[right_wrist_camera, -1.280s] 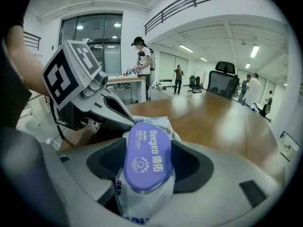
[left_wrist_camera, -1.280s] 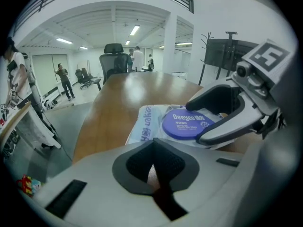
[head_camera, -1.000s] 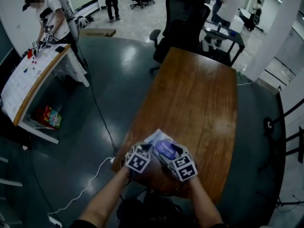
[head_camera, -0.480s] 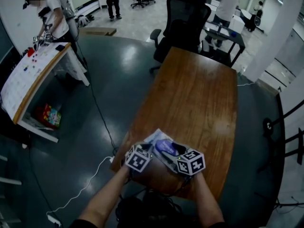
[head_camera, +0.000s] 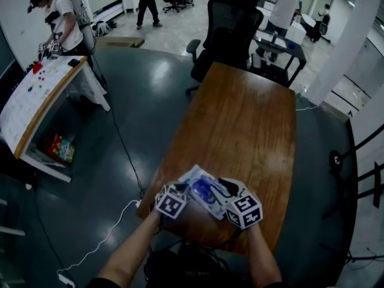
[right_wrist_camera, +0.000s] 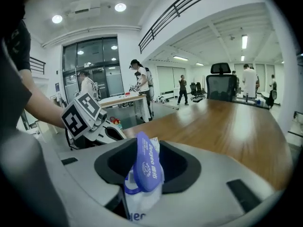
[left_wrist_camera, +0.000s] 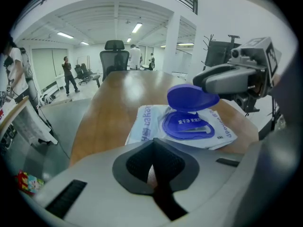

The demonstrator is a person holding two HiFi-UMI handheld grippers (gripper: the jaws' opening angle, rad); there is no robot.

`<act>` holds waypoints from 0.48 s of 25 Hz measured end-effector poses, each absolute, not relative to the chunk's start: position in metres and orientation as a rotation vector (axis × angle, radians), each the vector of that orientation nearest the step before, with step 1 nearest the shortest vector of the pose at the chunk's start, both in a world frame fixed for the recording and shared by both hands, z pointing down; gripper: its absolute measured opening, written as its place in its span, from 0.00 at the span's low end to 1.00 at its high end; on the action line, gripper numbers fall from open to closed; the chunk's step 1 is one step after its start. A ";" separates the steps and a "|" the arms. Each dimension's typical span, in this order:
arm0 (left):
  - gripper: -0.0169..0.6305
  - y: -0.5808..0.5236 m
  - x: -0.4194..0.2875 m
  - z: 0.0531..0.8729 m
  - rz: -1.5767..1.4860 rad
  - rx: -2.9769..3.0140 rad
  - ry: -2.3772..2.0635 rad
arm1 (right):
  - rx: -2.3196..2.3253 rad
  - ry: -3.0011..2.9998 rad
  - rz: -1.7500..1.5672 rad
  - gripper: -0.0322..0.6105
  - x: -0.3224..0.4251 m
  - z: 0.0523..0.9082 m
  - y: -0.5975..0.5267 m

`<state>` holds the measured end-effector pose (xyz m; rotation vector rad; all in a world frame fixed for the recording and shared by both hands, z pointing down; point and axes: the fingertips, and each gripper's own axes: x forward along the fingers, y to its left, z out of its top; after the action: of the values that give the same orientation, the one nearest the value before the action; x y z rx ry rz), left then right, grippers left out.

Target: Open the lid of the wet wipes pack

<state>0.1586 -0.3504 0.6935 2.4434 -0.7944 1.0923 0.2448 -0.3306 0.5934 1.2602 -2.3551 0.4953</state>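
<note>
A white wet wipes pack [head_camera: 191, 177] lies near the front edge of the wooden table [head_camera: 246, 125]. Its blue lid [left_wrist_camera: 191, 96] stands lifted off the blue opening ring [left_wrist_camera: 187, 126]. My right gripper [head_camera: 219, 188] comes in from the right. Its jaws are closing, with the lid [right_wrist_camera: 147, 164] pinched between them above the pack [right_wrist_camera: 137, 207]. My left gripper [left_wrist_camera: 152, 167] sits at the pack's near left edge [left_wrist_camera: 147, 126]. Its jaws look shut there with a pale sliver between them. In the head view the left gripper [head_camera: 182, 192] rests low against the pack.
A black office chair [head_camera: 231, 23] stands at the table's far end. A person works at a white sloped table [head_camera: 36, 95] on the left. A cable [head_camera: 120, 155] runs over the dark floor. More people and desks fill the back right.
My right gripper has risen and its jaws have closed on the blue lid, which now stands up off the pack. The left gripper has stayed put.
</note>
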 end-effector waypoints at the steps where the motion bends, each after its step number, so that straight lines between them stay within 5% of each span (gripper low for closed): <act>1: 0.03 -0.350 0.159 0.693 1.096 2.442 -0.793 | 1.275 -2.349 0.475 0.29 0.249 0.591 -0.333; 12: 0.03 -0.351 0.158 0.684 1.052 2.435 -0.813 | 1.430 -2.220 0.367 0.10 0.298 0.596 -0.362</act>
<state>0.1579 -0.3510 0.6840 2.4347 -0.8126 1.0520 0.2983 -0.3621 0.5958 1.4300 -2.2203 0.3669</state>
